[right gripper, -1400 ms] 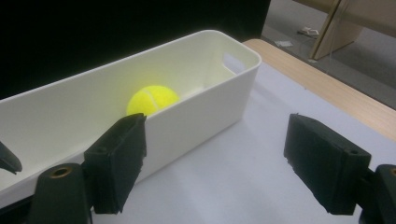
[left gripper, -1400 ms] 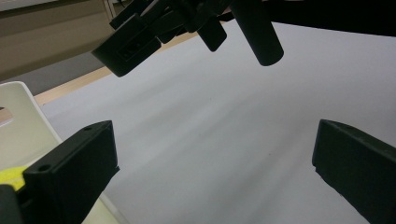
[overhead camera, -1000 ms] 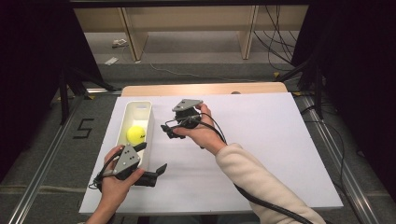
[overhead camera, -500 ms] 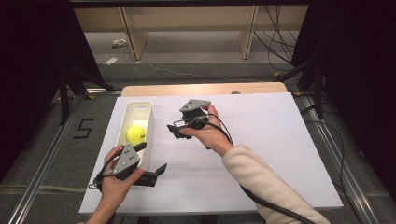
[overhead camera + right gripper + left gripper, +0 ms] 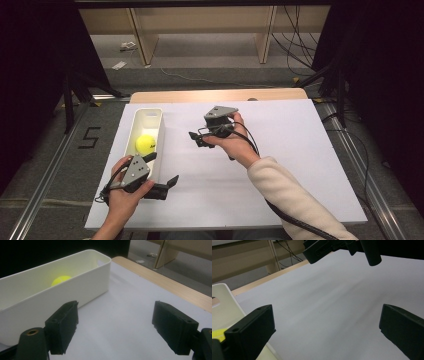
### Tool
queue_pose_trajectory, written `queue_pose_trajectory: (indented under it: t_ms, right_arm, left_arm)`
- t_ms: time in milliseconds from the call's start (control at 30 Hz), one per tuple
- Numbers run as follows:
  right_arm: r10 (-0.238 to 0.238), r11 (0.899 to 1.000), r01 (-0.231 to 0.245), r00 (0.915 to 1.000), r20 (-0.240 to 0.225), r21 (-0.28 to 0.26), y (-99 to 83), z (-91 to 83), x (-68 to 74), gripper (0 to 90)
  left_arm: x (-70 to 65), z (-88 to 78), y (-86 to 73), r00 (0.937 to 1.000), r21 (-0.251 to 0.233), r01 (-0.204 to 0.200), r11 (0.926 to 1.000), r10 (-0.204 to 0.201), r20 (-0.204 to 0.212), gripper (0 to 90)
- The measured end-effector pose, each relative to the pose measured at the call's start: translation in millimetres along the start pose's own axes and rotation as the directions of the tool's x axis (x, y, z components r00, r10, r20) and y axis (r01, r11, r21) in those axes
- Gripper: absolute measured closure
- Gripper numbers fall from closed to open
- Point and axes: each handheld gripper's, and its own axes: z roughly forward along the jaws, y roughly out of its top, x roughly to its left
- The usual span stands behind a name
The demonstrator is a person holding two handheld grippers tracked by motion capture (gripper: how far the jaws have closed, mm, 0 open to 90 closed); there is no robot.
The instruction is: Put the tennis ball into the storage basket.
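The yellow ball [image 5: 61,280] sits low in the white bin [image 5: 82,277], its lower half masked by the near wall. In the left gripper view the ball [image 5: 218,333] is a sliver behind the jaw, and the right gripper [image 5: 342,250] runs off the top edge.

Black two-jaw right gripper [image 5: 113,327], jaws wide apart, nothing between them, over a white-covered counter [image 5: 130,315]. Long white plastic bin [image 5: 82,282] ahead and left, with a yellow tennis ball [image 5: 60,280] inside. Bare wooden counter edge along the right.
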Motion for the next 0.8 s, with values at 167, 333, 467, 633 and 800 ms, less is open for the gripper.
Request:
queue_pose_trajectory:
  t_ms: [167,333,467,633,800]
  right_arm:
    - [0.011,1.0,-0.011,0.9999,0.007,0.0,-2.7,-5.1,-3.8,21.8]
    - [0.017,1.0,-0.017,0.9997,0.015,0.0,-6.5,-8.7,-6.8,21.8]
    - [0.022,1.0,-0.022,0.9995,0.022,0.0,-9.1,-11.9,-9.7,21.8]
    - [0.027,1.0,-0.027,0.9993,0.026,-0.002,-11.7,-16.3,-12.8,21.8]
    - [0.036,0.999,-0.036,0.9988,0.034,-0.002,-15.0,-20.7,-16.3,21.8]
  left_arm:
    - [0.1,0.0,0.0,1.0,0.0,0.0,1.0,0.0,0.0,0.0]
    - [0.1,-0.2,0.0,1.0,0.001,0.0,1.0,0.0,0.0,0.0]
    - [0.1,-0.1,0.0,1.0,0.001,0.0,1.0,0.0,-0.001,0.0]
    - [0.1,0.0,-0.1,1.0,-0.001,0.001,1.0,-0.001,-0.001,0.0]
    - [0.1,-0.1,0.0,1.0,0.001,0.001,1.0,-0.001,-0.002,0.0]
